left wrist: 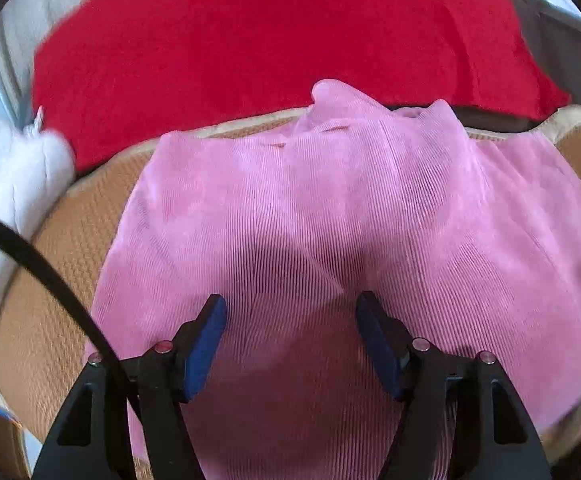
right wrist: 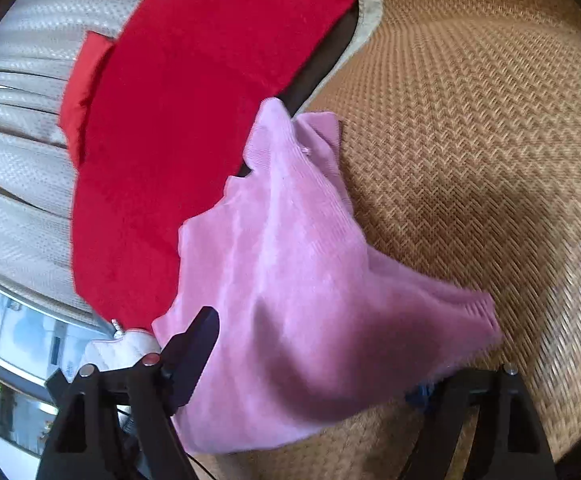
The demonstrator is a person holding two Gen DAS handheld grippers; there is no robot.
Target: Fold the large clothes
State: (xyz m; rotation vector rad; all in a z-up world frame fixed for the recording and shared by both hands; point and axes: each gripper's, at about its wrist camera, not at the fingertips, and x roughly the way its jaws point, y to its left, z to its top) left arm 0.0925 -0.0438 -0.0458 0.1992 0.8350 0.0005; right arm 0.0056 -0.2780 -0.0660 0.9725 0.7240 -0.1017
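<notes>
— Two grippers over one garment. Nearest the left wrist camera, the left gripper [left wrist: 292,312] has its jaws apart with nothing between the blue pads [left wrist: 206,344]; the pink top [left wrist: 330,208] lies just beyond and beneath them.

— And the right one?

— The right gripper [right wrist: 310,364] straddles a bunched end of the pink top [right wrist: 290,280]. One finger [right wrist: 194,348] shows clear of the cloth; the other is hidden under the fold, so I cannot tell whether it pinches or merely sits around it.

— Where does the top lie?

— On the woven mat [left wrist: 54,280], its body spread across the middle and its collar [left wrist: 370,108] reaching the mat's far edge, next to the red cloth [left wrist: 250,40] beyond. A white padded thing [left wrist: 6,184] sits off the mat's left edge.

— So which step?

— I'd judge a fold in progress: the right side looks lifted and gathered, the left side still flat.

— Next move?

— Probably the left jaws must come down on the near hem and close on it. Then both hands carry cloth toward the collar, keeping the edges even. The ribbed fabric looks soft and may slump if gripped thinly.
</notes>
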